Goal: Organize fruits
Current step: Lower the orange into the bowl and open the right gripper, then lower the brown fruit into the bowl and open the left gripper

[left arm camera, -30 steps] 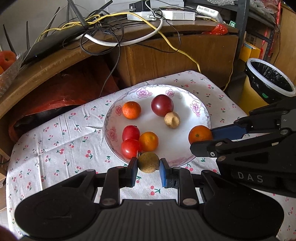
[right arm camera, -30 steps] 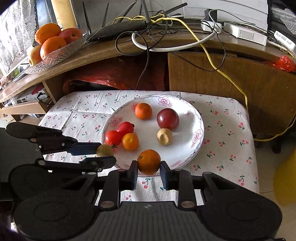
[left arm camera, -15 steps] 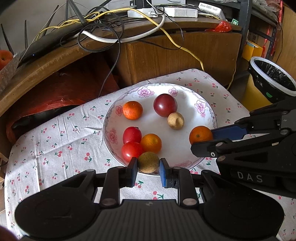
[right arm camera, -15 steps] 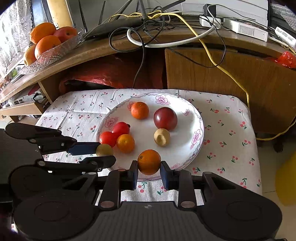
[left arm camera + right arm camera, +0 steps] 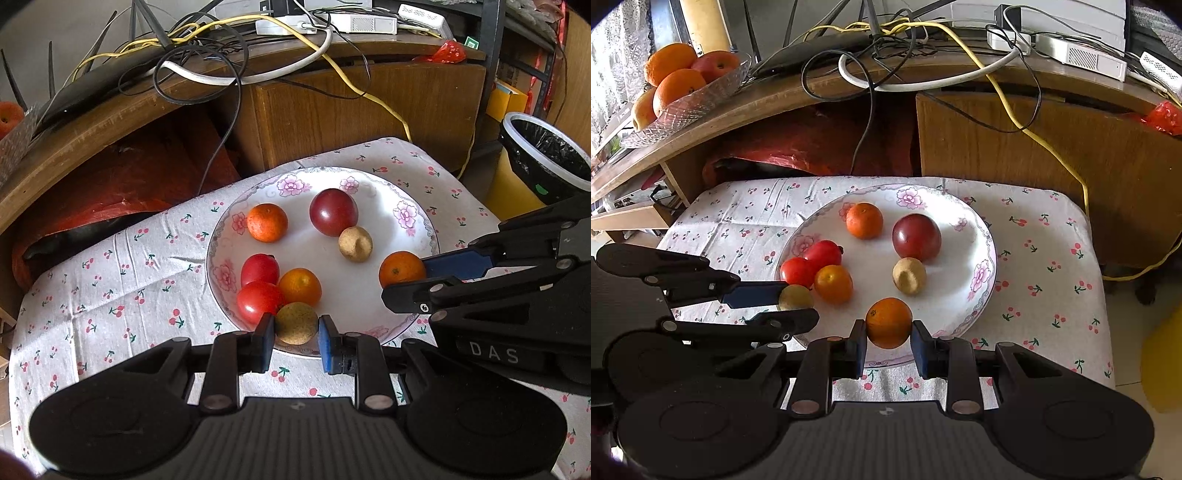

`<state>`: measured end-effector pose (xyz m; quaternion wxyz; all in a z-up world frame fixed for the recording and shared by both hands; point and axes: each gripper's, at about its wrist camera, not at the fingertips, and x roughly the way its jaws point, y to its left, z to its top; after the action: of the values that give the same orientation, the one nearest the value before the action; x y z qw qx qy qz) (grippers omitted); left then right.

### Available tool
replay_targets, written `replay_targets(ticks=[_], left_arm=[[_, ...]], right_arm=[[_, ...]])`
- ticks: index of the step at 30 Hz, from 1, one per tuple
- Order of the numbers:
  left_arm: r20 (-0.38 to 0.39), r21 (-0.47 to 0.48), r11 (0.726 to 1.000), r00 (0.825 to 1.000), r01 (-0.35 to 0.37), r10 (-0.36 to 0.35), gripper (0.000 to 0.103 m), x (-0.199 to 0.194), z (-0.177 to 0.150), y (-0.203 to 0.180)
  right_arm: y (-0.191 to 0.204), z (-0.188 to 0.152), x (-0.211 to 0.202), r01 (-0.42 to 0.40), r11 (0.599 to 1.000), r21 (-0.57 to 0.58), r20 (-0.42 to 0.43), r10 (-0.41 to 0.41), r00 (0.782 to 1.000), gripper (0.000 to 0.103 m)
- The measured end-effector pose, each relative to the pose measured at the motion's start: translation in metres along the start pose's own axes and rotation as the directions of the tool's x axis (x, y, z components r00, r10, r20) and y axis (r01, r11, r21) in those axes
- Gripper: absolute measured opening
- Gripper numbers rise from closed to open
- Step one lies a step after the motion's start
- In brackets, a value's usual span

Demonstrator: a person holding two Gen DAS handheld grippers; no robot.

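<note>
Sitting at the plate (image 5: 424,229)'s near rim, the tan fruit (image 5: 296,323) is pinched in the left gripper (image 5: 295,341) while the right gripper (image 5: 888,345) clamps an orange (image 5: 888,323) (both jaws narrowly closed), each fruit dead ahead between its pads.

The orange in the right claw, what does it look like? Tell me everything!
The orange is small, round and bright orange, with a dimpled peel and a tiny dark dot near its upper left. It sits squeezed between the two blue pads of the right claw, one pad on each side. It is over the near rim of the flowered plate; whether it rests on the plate cannot be told. It touches no other fruit. From the left wrist view it shows by the plate's right side.
</note>
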<state>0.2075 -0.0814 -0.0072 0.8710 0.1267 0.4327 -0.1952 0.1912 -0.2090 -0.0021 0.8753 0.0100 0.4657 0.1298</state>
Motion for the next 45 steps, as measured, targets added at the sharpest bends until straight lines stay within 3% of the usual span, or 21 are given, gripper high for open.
replay_targets(ticks=[45], left_arm=[[0.001,-0.015,1.000,1.000,-0.004,0.004,0.038,0.0013,0.0017,-0.0004]], right_arm=[[-0.0077,0.0026,-0.0042,0.027,0.999,0.027,0.030,-0.028,0.999,0.030]])
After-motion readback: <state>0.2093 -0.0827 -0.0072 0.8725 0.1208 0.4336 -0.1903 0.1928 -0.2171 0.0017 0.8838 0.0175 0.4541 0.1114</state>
